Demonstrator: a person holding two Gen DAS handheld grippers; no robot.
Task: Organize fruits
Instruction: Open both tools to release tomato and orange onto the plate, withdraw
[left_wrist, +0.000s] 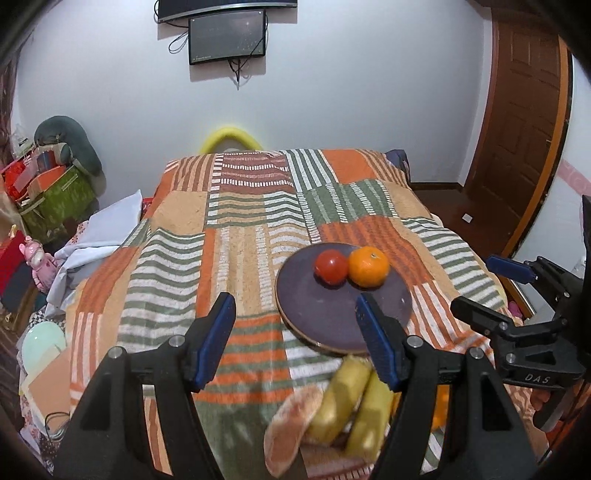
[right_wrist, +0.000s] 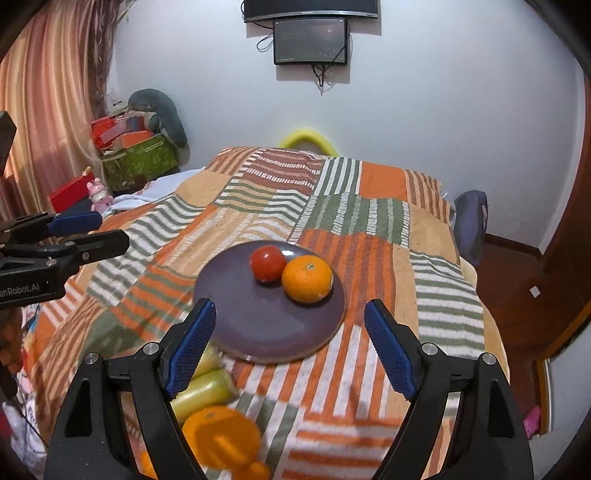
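A dark purple plate (left_wrist: 325, 317) (right_wrist: 258, 317) lies on the striped bedspread. On it sit a red tomato (left_wrist: 331, 266) (right_wrist: 268, 264) and an orange (left_wrist: 369, 267) (right_wrist: 307, 279), touching. Two yellow bananas (left_wrist: 351, 402) (right_wrist: 201, 384) lie just in front of the plate. Another orange (right_wrist: 221, 435) lies nearer still. My left gripper (left_wrist: 295, 332) is open and empty above the bed, left of the bananas. My right gripper (right_wrist: 290, 339) is open and empty above the plate's near edge. Each gripper shows in the other's view, the right one (left_wrist: 491, 291) and the left one (right_wrist: 92, 232).
The striped bedspread (left_wrist: 240, 240) (right_wrist: 369, 229) covers the whole bed. Boxes and a green bin (left_wrist: 55, 192) (right_wrist: 140, 155) stand at the far left. A wooden door (left_wrist: 524, 110) is at the right. Screens (left_wrist: 227, 37) hang on the far wall.
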